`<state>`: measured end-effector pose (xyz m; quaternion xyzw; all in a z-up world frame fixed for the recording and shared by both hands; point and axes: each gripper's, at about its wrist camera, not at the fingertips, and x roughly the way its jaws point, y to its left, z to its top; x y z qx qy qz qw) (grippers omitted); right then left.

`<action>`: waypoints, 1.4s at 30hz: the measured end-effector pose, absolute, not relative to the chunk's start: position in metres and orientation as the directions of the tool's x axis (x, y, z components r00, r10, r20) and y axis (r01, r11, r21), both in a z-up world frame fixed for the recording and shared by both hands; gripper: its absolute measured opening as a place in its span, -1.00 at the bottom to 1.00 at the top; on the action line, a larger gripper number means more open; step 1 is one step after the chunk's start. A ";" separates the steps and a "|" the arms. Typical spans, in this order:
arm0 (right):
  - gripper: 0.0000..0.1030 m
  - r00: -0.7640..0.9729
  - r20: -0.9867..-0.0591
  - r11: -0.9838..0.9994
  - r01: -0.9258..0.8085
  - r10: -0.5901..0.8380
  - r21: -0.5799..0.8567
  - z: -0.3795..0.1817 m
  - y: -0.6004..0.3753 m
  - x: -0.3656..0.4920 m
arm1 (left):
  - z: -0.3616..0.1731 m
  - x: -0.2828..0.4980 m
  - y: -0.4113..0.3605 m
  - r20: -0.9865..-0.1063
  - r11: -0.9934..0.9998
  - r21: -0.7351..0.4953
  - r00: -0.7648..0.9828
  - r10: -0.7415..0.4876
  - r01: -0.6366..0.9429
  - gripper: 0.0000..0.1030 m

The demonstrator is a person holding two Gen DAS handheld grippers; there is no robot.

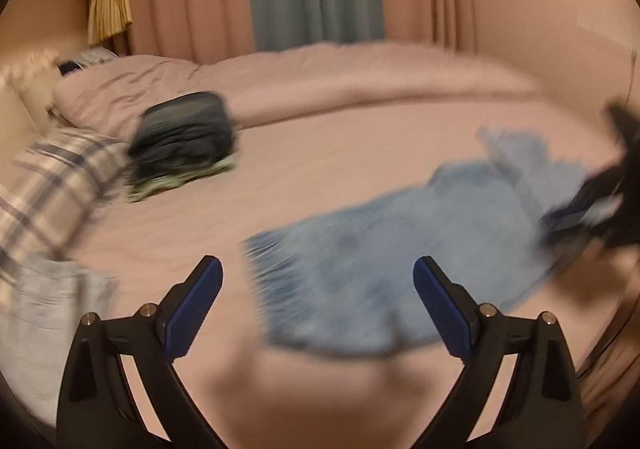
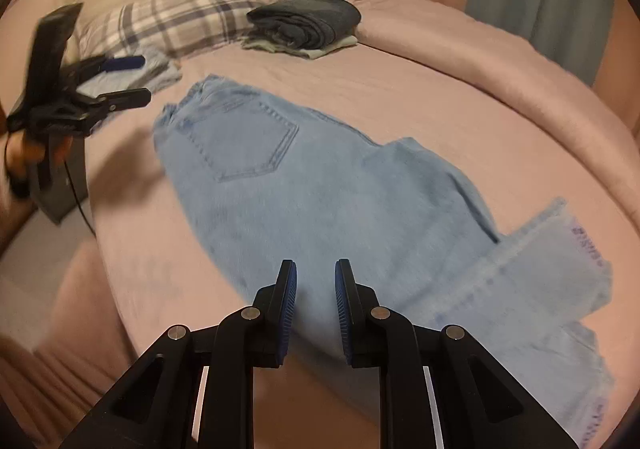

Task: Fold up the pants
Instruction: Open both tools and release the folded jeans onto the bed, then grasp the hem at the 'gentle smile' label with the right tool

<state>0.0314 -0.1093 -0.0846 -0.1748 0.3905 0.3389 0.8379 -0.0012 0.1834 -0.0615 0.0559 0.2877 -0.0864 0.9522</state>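
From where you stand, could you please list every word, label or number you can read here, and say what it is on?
None can be read.
light blue jeans: purplish marks along the leg hem may be print or stitching, too blurred to read.
Back pocket: plain stitching, no label.
Folded dark clothes, plaid pillow: no text visible.
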 end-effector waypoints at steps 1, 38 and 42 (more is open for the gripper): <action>-0.65 0.464 -0.775 0.721 -0.692 0.429 -0.015 -0.088 -0.107 0.036 | -0.064 0.007 0.173 -0.555 0.977 0.022 0.816 -0.163 0.210 0.87; 0.17 0.444 -0.886 0.983 0.060 0.130 0.174 -0.122 -0.227 0.270 | -0.063 0.031 0.115 -0.668 0.996 0.002 0.741 -0.068 0.093 0.95; 0.16 0.393 -0.919 0.993 0.088 0.041 0.082 -0.137 -0.217 0.288 | -0.078 0.048 0.048 -0.695 0.937 -0.134 0.643 -0.321 0.323 0.94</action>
